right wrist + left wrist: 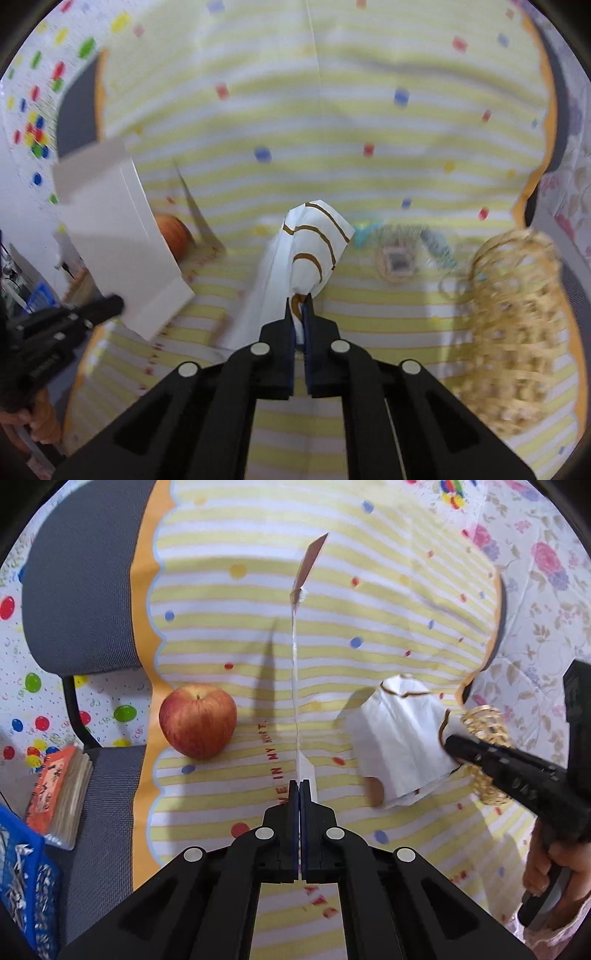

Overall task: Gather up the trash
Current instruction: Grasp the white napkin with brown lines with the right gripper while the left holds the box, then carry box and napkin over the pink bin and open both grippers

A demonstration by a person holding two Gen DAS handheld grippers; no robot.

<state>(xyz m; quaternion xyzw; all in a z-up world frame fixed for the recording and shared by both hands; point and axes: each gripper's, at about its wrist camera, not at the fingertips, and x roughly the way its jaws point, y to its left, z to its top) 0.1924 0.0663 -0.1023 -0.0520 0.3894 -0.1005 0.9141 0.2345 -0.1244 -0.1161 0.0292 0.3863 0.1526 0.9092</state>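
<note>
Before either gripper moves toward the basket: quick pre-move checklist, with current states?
1. Left gripper shut on the flat white card: ok, card seen edge-on between the pads.
2. Right gripper shut on the white wrapper with brown stripes: ok.
3. Wicker basket within view and near the right gripper: ok; its opening direction: cannot tell, blurred.
4. Apple apart from both held pieces: ok.
5. Round coaster-like item on the striped cloth, whether it is trash: cannot tell.
</note>
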